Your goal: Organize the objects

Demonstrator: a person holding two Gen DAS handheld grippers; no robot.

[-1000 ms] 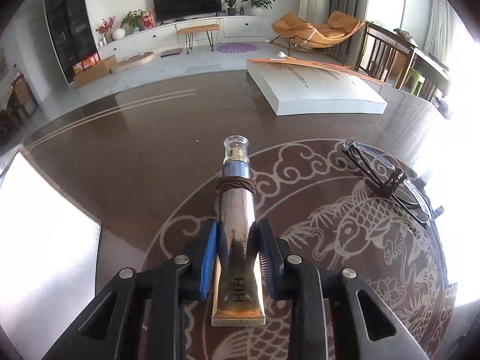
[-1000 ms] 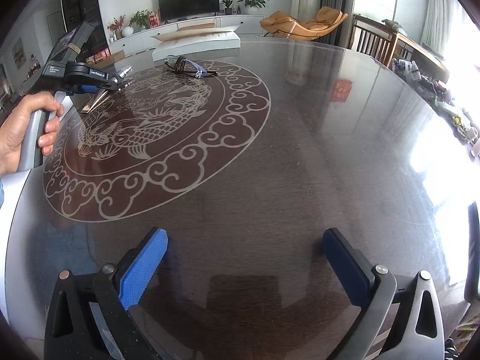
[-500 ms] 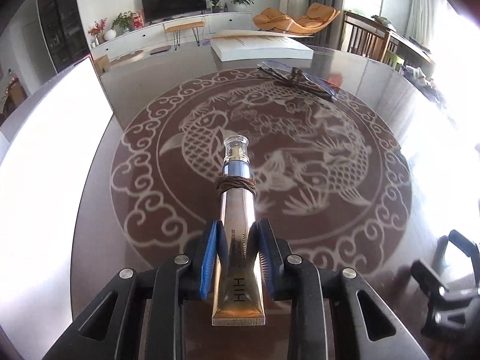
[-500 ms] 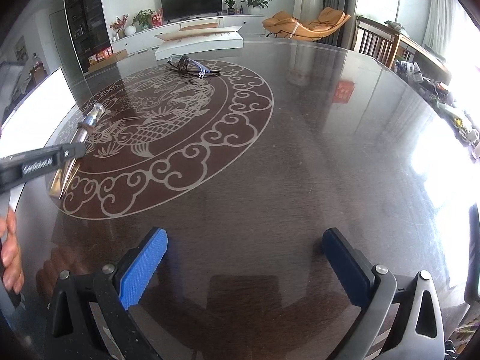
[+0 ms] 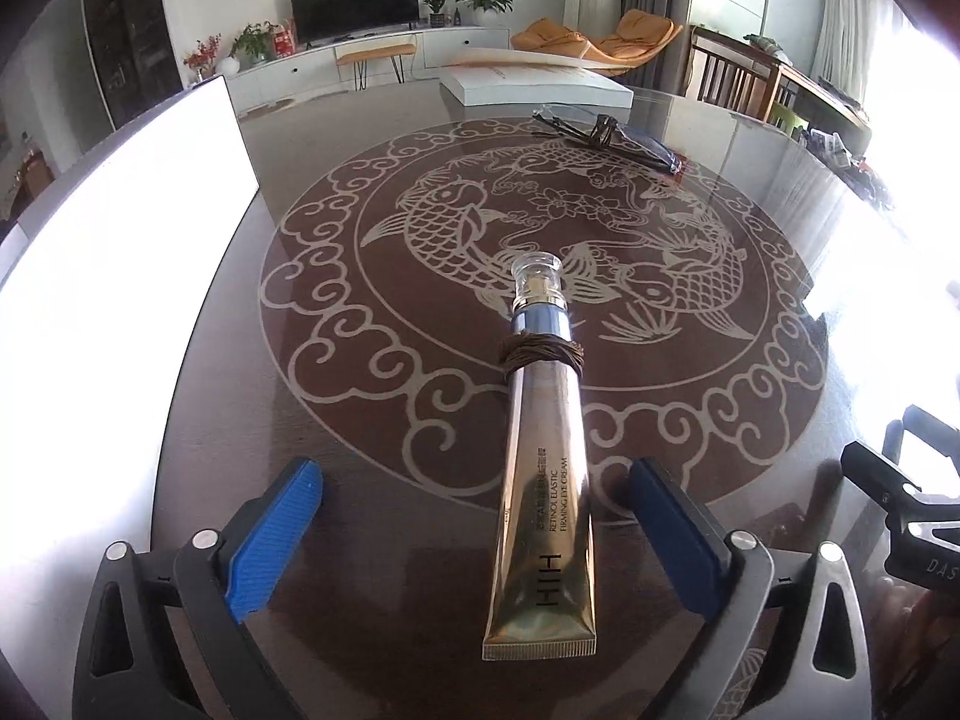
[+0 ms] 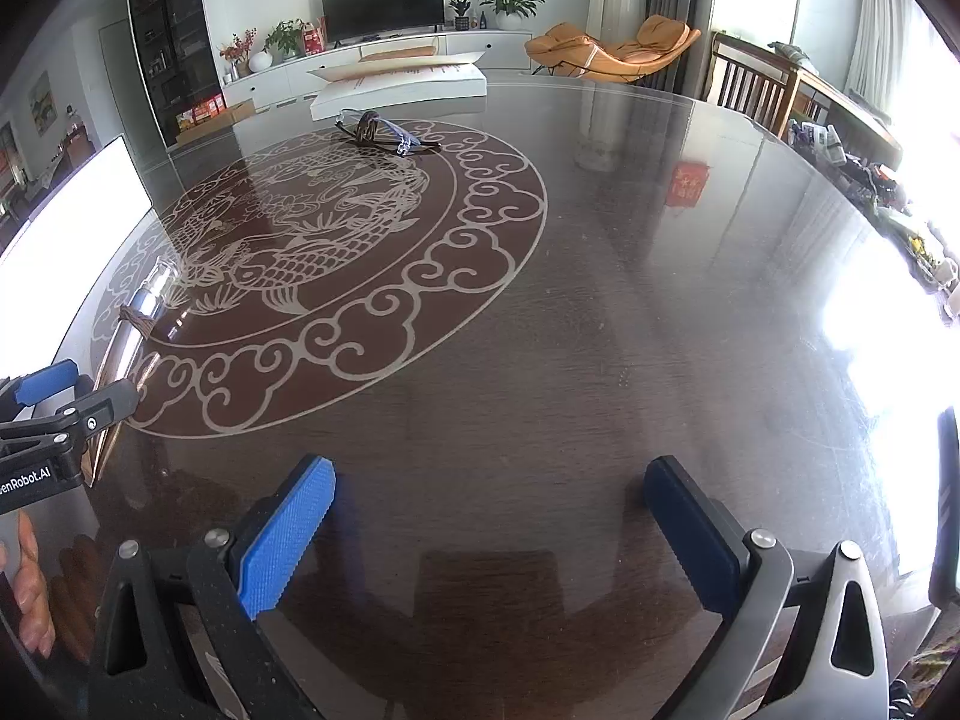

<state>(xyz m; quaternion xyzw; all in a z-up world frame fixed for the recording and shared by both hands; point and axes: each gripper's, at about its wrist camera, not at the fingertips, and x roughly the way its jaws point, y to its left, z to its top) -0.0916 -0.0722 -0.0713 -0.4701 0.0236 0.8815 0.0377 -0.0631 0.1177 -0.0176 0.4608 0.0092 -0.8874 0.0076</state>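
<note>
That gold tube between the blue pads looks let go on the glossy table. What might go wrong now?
The left gripper is opening with the cream tube lying loose between its pads, so pulling back carelessly might drag or nudge it. On the slick table it may slide or roll. The glasses by the white book sit exposed to a sweeping gripper.

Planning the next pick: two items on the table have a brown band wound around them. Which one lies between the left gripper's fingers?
The gold eye-cream tube, lying between the opening left gripper pads, untouched. The banded glasses lie far off near the white box.
</note>
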